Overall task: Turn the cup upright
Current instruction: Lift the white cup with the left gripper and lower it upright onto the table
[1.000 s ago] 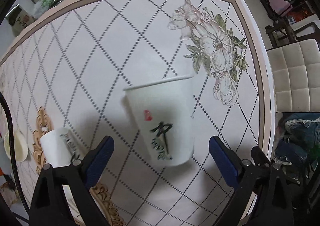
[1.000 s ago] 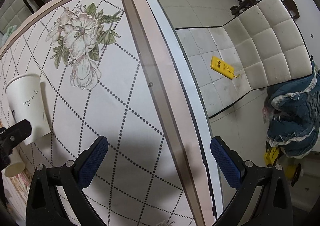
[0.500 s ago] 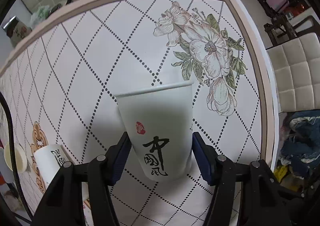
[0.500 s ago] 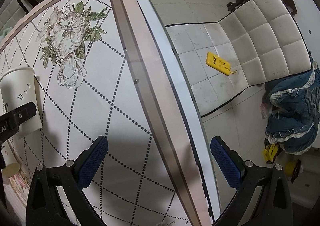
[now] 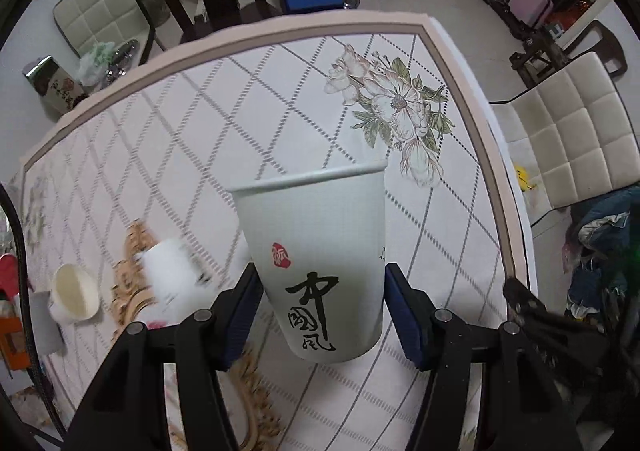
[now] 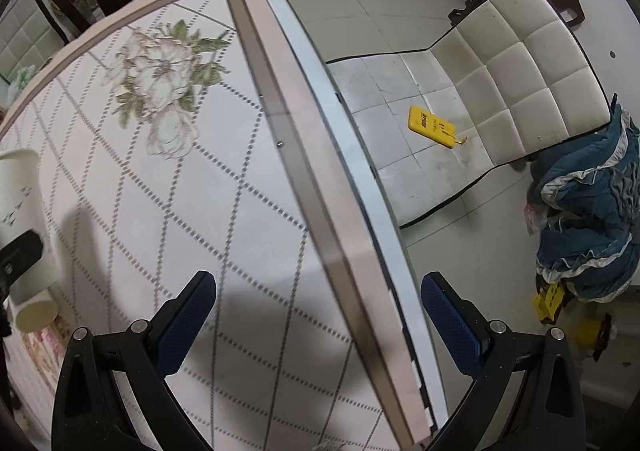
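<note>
A white paper cup (image 5: 316, 251) with black calligraphy and a red stamp is held between my left gripper's (image 5: 320, 311) blue pads, rim away from me and base toward me. It is raised above the patterned table (image 5: 200, 139). The same cup shows at the left edge of the right wrist view (image 6: 18, 211), with a black gripper part across it. My right gripper (image 6: 318, 315) is open and empty over the table's right edge.
A second white cup (image 5: 168, 271), blurred, and an open cup (image 5: 74, 297) are on the table at the left. A white padded chair (image 6: 512, 83) stands right of the table, with a yellow object (image 6: 430, 127) and blue clothes (image 6: 584, 219) on the floor.
My left gripper closed on the cup and has lifted and tilted it up, so more of the room shows. My right gripper stays open and has shifted slightly.
</note>
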### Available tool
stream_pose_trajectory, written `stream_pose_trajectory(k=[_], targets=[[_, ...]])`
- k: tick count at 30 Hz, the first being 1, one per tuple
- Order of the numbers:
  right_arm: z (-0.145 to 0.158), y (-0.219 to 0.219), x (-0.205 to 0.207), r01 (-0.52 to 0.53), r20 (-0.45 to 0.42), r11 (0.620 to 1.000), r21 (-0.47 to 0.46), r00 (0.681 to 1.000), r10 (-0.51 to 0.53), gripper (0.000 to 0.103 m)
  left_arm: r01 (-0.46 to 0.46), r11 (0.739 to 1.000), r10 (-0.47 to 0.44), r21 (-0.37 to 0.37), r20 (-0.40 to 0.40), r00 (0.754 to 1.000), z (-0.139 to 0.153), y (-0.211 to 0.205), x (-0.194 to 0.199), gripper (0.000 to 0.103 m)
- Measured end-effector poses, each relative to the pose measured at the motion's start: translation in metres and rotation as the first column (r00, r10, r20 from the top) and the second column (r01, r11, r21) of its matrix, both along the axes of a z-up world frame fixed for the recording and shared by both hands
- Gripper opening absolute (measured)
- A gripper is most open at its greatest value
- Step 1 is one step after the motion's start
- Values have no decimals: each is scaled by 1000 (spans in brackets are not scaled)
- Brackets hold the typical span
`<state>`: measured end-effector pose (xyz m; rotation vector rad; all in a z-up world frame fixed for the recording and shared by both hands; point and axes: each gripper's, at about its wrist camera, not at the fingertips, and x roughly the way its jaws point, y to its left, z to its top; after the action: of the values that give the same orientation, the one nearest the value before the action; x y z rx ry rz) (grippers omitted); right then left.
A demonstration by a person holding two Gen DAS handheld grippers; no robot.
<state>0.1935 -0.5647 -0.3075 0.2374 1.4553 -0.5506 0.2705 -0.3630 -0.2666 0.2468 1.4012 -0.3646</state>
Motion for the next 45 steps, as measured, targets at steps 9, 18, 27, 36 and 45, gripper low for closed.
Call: stream_pose_trajectory(k=[9, 18, 27, 36, 45], targets=[[35, 77, -34, -11, 60, 999, 31, 998, 9, 103, -35, 999, 35, 16, 46, 998, 33, 119, -56, 58], [27, 208, -84, -41, 45, 998, 49, 998, 39, 103, -76, 996, 77, 42, -5, 997, 5, 238, -114, 58], [-20, 276, -124, -28, -37, 999, 25, 999, 28, 103, -86, 993, 97, 86, -132, 987, -75, 284, -146, 58], [-43, 284, -136, -35, -106, 999, 13, 994, 36, 103, -118, 988, 131, 102, -128, 983, -95, 283, -146, 60], [-41, 274, -135, -23, -86, 1000, 16, 996, 24, 103, -102, 988, 116, 118, -118, 986, -95, 281, -146, 81]])
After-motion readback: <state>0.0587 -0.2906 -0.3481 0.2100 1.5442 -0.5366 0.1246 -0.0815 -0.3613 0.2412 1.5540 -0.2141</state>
